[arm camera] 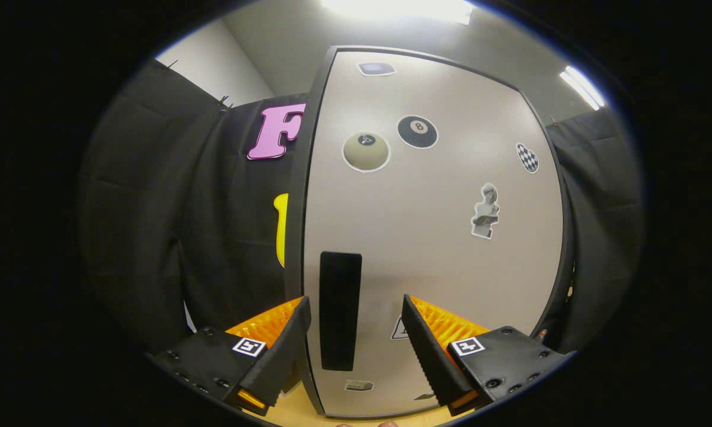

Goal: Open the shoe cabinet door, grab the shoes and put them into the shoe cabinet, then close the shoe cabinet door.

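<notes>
The shoe cabinet door (pixel 433 237) stands closed right in front of me, a pale grey panel in a dark frame with several stickers on it. Its black vertical handle (pixel 339 309) runs down near the door's left edge. My gripper (pixel 356 311) is open, and the handle lies between the two fingers, nearer the left one. The fingertips (pixel 414 320) reach about level with the handle's upper half. Neither finger presses on the handle. I cannot tell how far the fingers stand off the door.
Black cloth walls flank the cabinet on both sides. A strip of light wooden surface (pixel 299 409) shows below the door's lower edge. Ceiling lights (pixel 581 86) glow above.
</notes>
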Demonstrator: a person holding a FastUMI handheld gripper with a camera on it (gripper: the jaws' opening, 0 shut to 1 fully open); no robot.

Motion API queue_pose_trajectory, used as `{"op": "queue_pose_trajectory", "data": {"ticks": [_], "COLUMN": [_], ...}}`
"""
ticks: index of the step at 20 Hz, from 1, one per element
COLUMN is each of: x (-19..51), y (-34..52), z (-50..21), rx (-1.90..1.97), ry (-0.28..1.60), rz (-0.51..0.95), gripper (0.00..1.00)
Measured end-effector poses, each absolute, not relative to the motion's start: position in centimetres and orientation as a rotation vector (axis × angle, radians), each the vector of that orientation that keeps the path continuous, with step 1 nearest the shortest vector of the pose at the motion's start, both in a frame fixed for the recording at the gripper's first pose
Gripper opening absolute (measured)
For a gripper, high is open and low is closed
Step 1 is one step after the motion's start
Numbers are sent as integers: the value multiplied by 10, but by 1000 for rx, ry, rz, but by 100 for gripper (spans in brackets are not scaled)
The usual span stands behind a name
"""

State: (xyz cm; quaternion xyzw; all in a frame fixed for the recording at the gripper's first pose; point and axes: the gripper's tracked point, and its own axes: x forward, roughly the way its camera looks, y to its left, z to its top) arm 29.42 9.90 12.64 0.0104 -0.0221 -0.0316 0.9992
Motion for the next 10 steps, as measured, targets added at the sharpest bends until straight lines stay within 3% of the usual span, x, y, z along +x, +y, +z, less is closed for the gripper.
{"op": "queue_pose_trajectory", "data": {"ticks": [2, 10], "x": [296, 294], "y": [101, 114], "z": [125, 123], "rx": [53, 53], "ry": [-22, 30], "rz": [-47, -31], "gripper": [95, 43]}}
